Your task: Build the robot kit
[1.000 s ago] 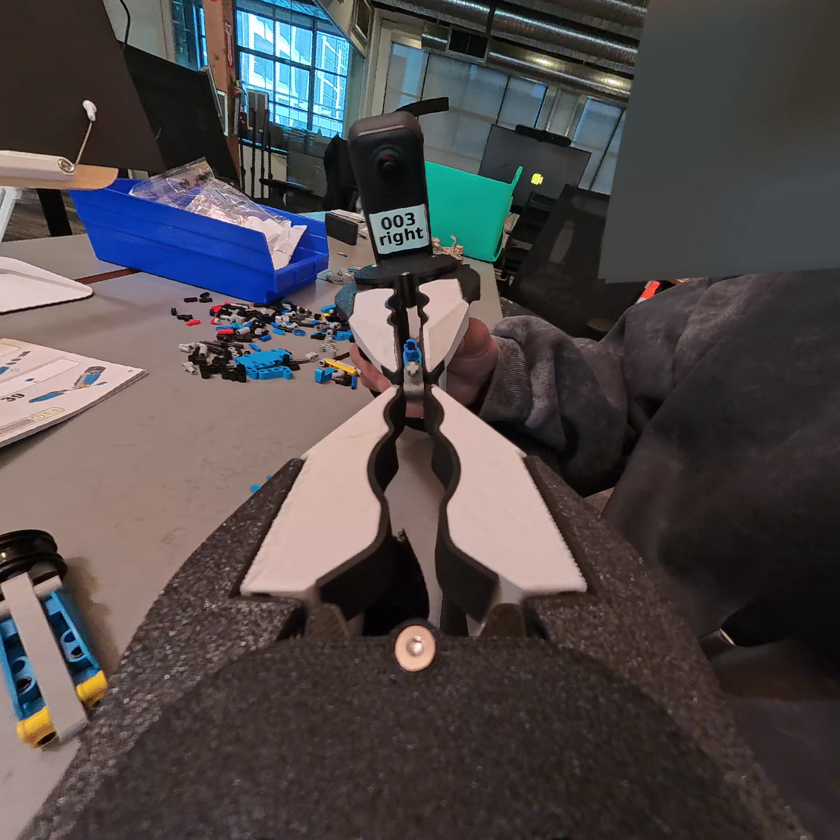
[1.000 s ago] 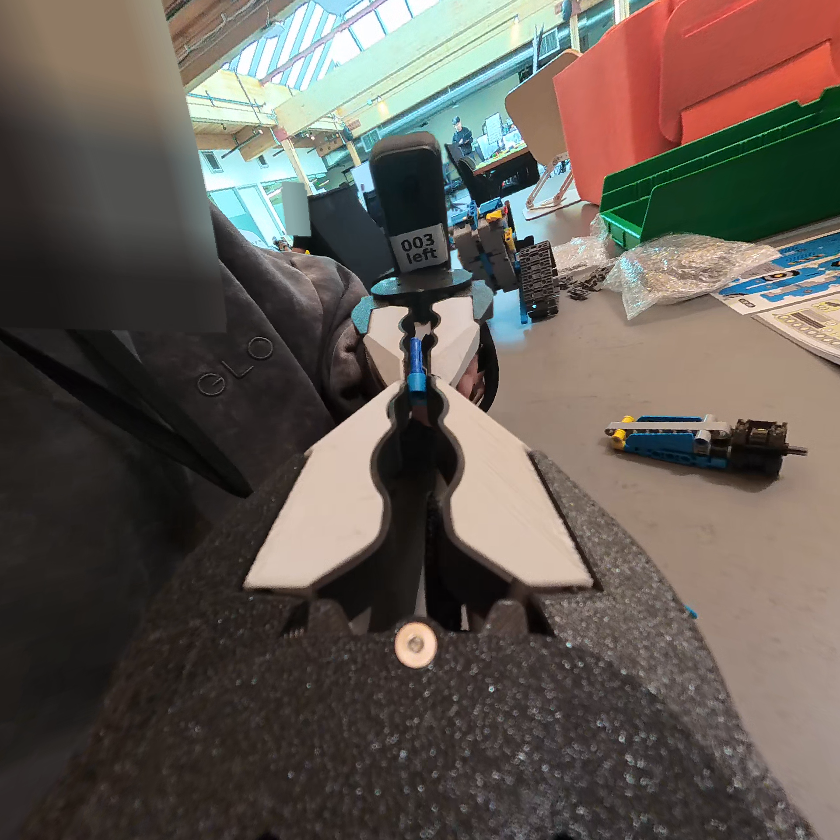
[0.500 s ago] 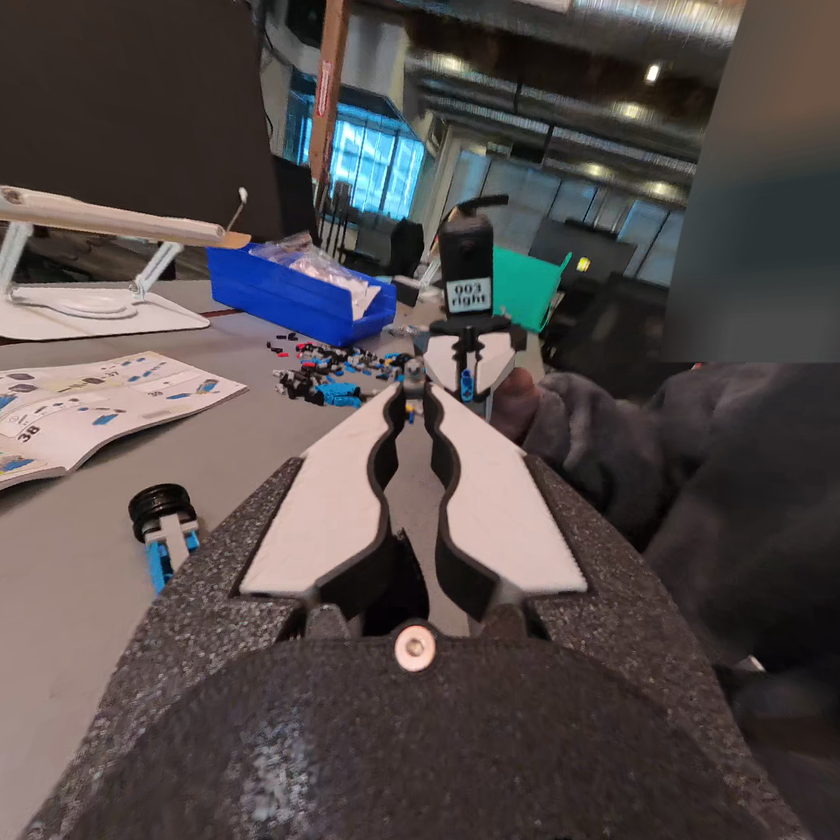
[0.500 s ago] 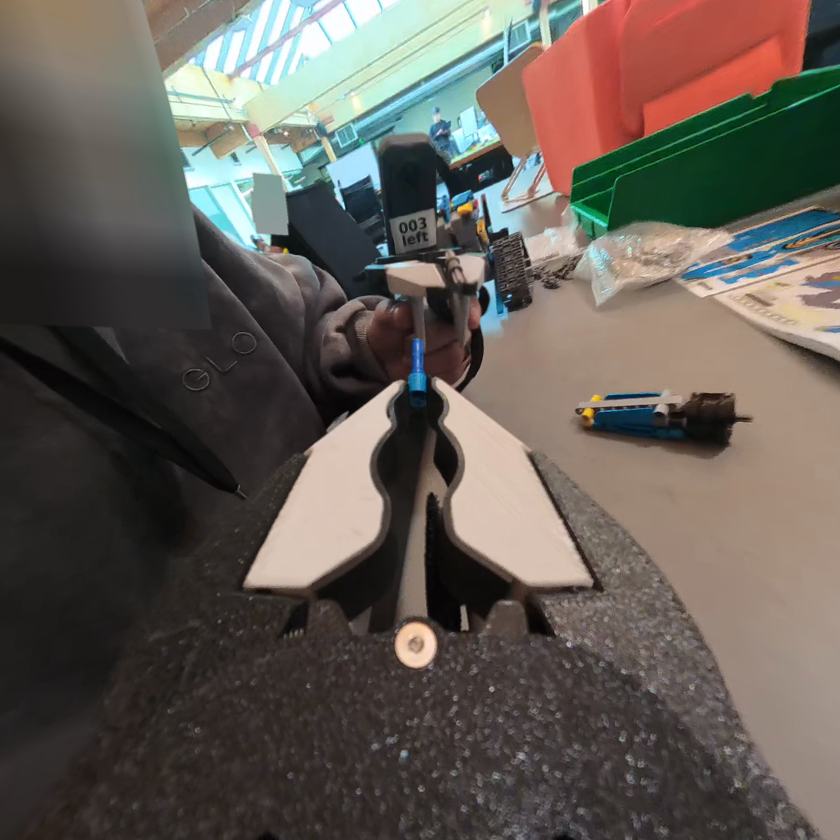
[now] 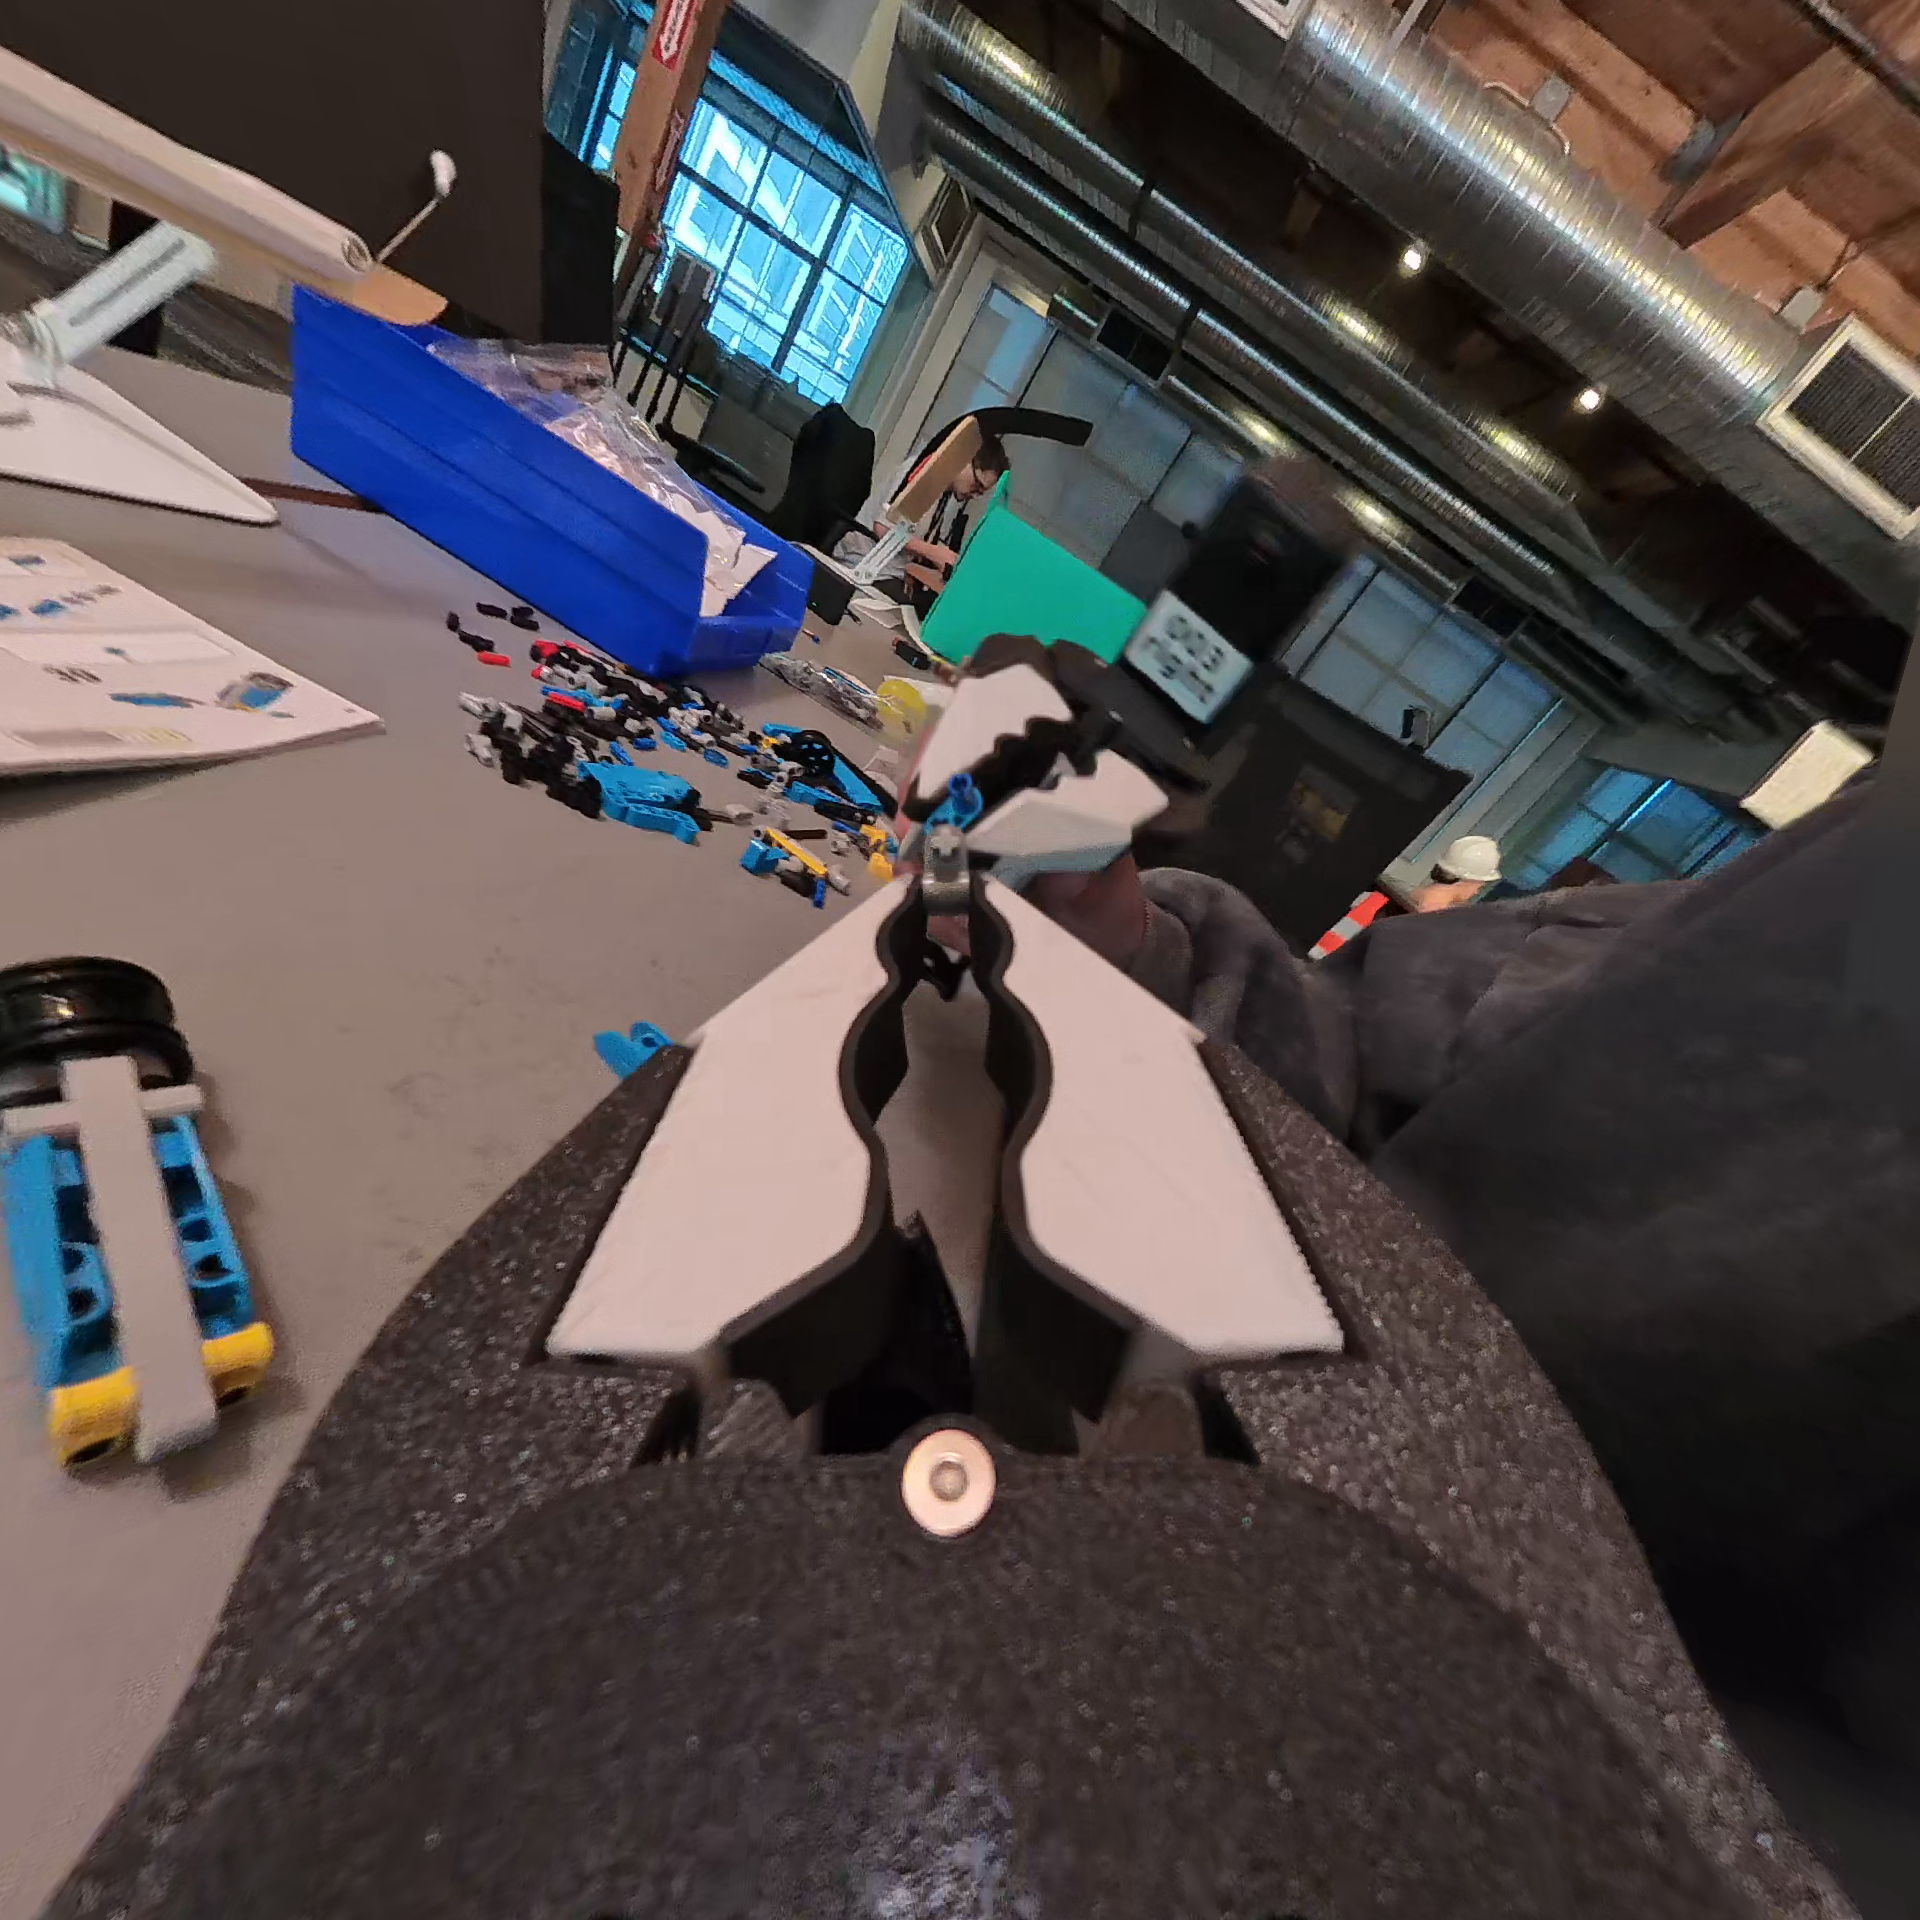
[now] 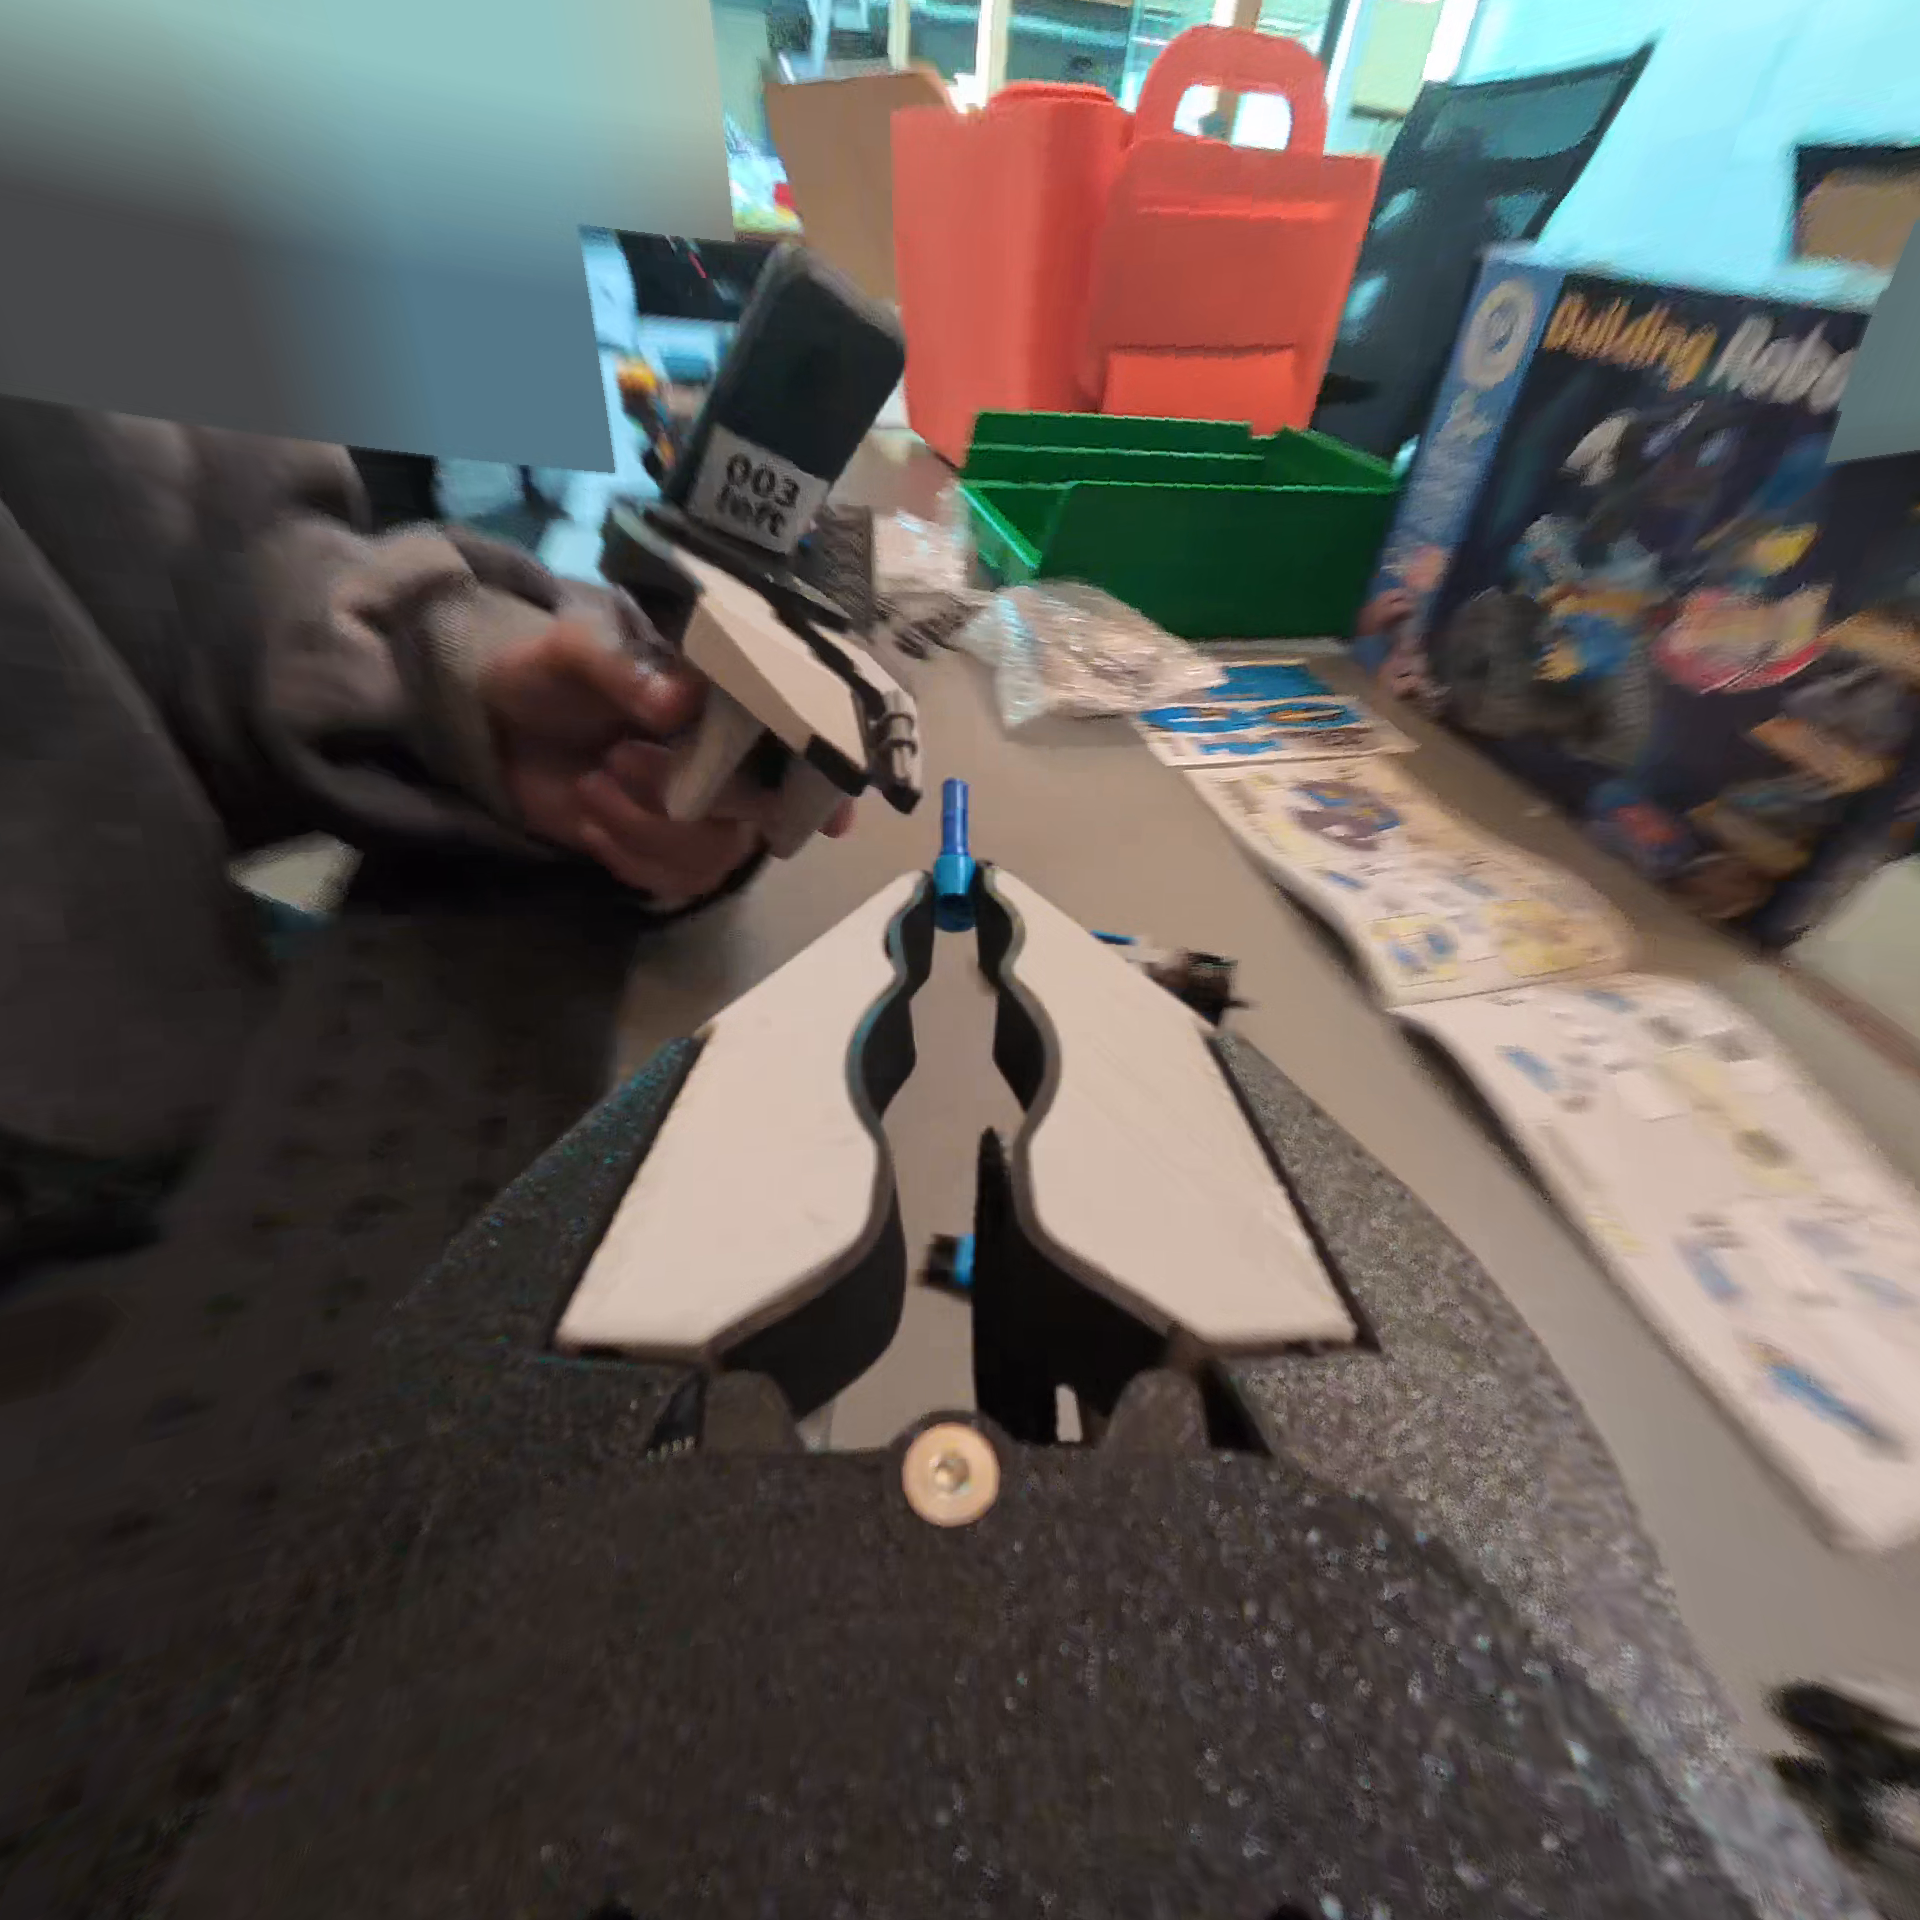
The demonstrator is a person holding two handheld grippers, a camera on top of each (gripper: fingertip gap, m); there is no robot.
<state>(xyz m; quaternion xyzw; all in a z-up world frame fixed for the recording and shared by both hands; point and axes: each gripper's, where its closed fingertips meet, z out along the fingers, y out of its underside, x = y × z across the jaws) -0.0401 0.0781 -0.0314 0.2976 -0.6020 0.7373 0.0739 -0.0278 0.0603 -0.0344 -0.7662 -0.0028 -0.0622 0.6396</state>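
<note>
Both claws have swung apart since the frames a second ago, when they met tip to tip with the blue pin lined up against the grey piece; each view has tilted as well.

In the left wrist view, at 9 o'clock, a blue and yellow build with a black wheel (image 5: 114, 1195) lies on the grey worktop (image 5: 364, 935). A printed booklet (image 5: 156, 665) lies at 10 o'clock. Behind it stands a blue bin (image 5: 520, 499) with clear bags inside, and a scatter of small black and blue pieces (image 5: 644, 748) lies in front of the bin. The left claw (image 5: 943, 904) is drawn narrow and pinches a small grey piece (image 5: 943, 868) at its very tips. Just past it at 12 o'clock comes the right claw (image 5: 940, 821), tilted.

In the right wrist view, a hand (image 6: 582, 748) in a dark sleeve holds the left claw at 10 o'clock. The right claw is also narrow, gripping the blue pin (image 6: 952, 852) by its lower end so that the rest sticks out forward. Bare worktop shows between the pin's free end and the left claw's tips, so the pin and the grey piece are near but not touching, and neither sits in the other. To the right lie a crumpled clear bag (image 6: 1081, 644) and open booklets (image 6: 1455, 935). A green bin (image 6: 1195, 520) stands at 1 o'clock with orange bags (image 6: 1122, 260) behind it, and a printed box (image 6: 1662, 571) stands at 2 o'clock.
</note>
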